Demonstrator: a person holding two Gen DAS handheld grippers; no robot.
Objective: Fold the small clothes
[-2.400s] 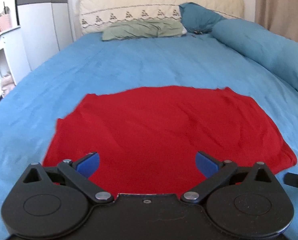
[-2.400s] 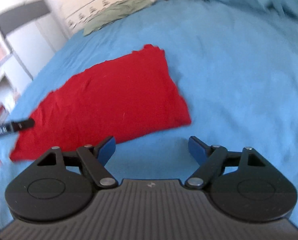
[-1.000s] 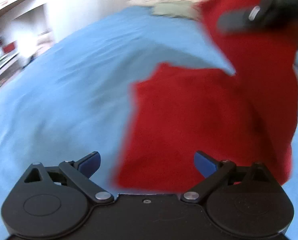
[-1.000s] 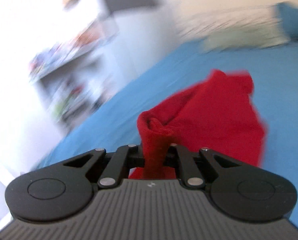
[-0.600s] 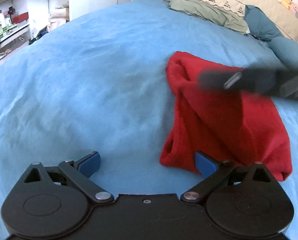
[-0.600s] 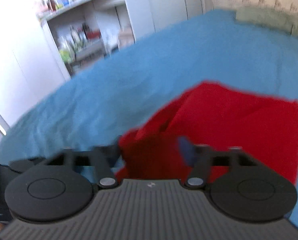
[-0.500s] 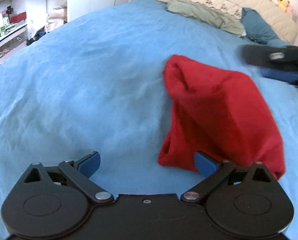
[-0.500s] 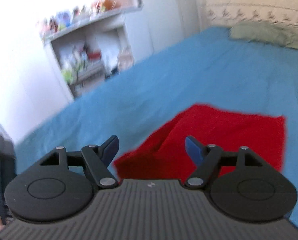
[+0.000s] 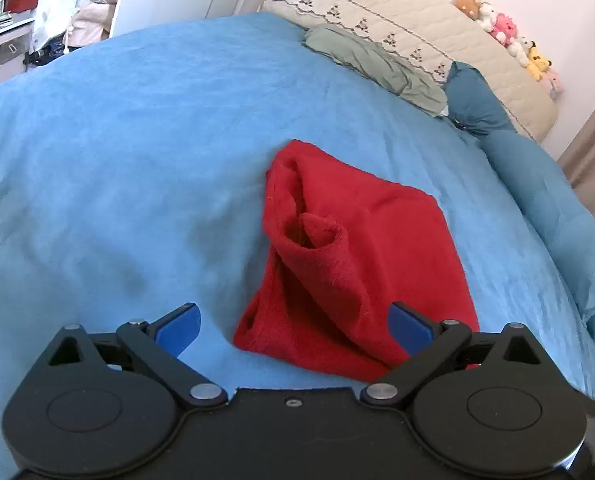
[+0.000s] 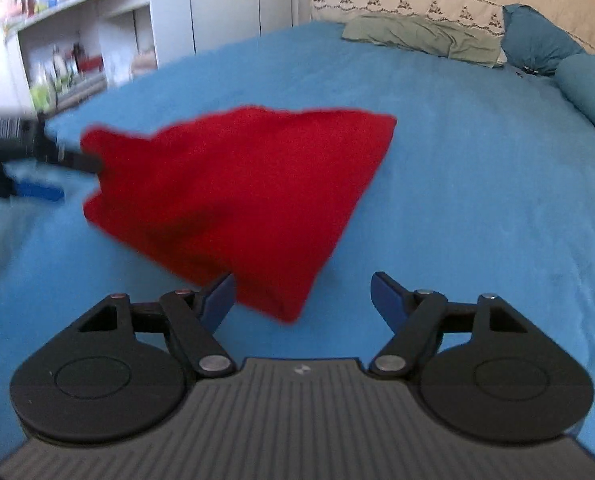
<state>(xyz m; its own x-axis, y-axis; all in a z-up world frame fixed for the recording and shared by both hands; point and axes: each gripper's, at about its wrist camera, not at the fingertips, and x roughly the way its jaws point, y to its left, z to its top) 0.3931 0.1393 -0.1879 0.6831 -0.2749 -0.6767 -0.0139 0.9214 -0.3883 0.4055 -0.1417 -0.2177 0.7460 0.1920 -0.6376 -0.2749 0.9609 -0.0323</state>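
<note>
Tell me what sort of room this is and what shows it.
A bedroom, most likely. The red garment lies on a bed with a blue bedspread, pillows rest against a padded headboard, and soft toys line its top.

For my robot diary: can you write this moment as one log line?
red cloth: folded over, bunched on blue bed | left gripper: open, empty | right gripper: open, jaws just narrowed slightly, empty

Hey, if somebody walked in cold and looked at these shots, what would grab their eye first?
The red garment, folded over and rumpled, in the middle of the blue bedspread. Next, the two open grippers: the left gripper at its near edge, the right gripper at its near corner.
</note>
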